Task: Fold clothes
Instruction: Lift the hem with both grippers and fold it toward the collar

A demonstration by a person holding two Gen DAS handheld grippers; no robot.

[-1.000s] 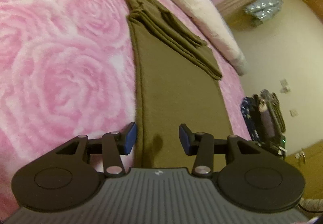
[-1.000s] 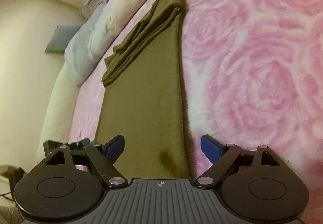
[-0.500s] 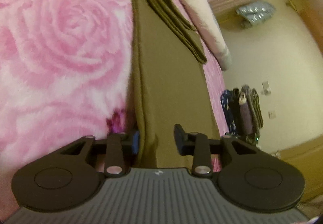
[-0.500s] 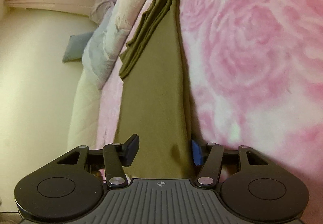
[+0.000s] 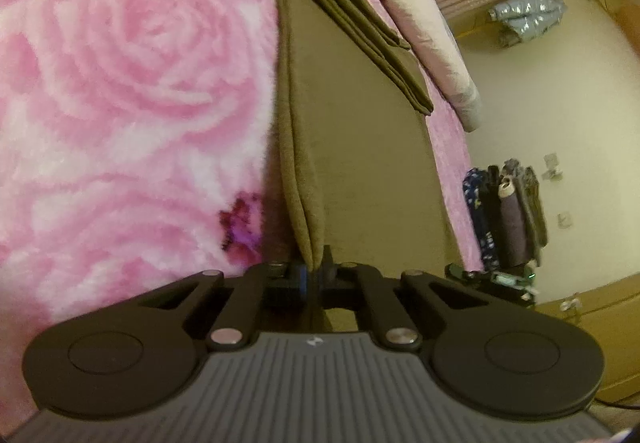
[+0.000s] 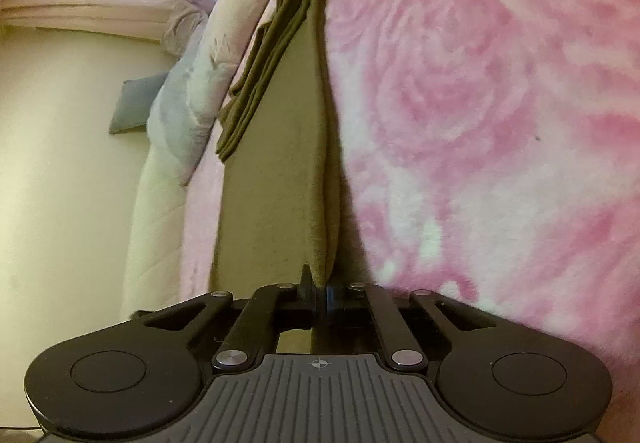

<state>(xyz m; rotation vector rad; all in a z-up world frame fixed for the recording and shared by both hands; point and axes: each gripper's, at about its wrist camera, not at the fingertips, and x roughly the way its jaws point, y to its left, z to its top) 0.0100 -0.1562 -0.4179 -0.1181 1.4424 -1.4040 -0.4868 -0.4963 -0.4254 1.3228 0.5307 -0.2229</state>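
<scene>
Now my left gripper [image 5: 314,275] and right gripper [image 6: 318,293] each pinch an edge of the olive garment [image 5: 360,163] lying on the pink rose blanket [image 5: 120,83], and such thin bites could slip when I lift.

The left gripper [image 5: 314,275] covers the near corner of the olive garment [image 5: 360,163], so the pinched hem is hidden behind its fingers. The right gripper [image 6: 318,297] hides the other corner in the same way. The garment's far end runs off the top edge in the left wrist view. Clothes on a rack [image 5: 506,215] by the wall are too small to identify.
</scene>
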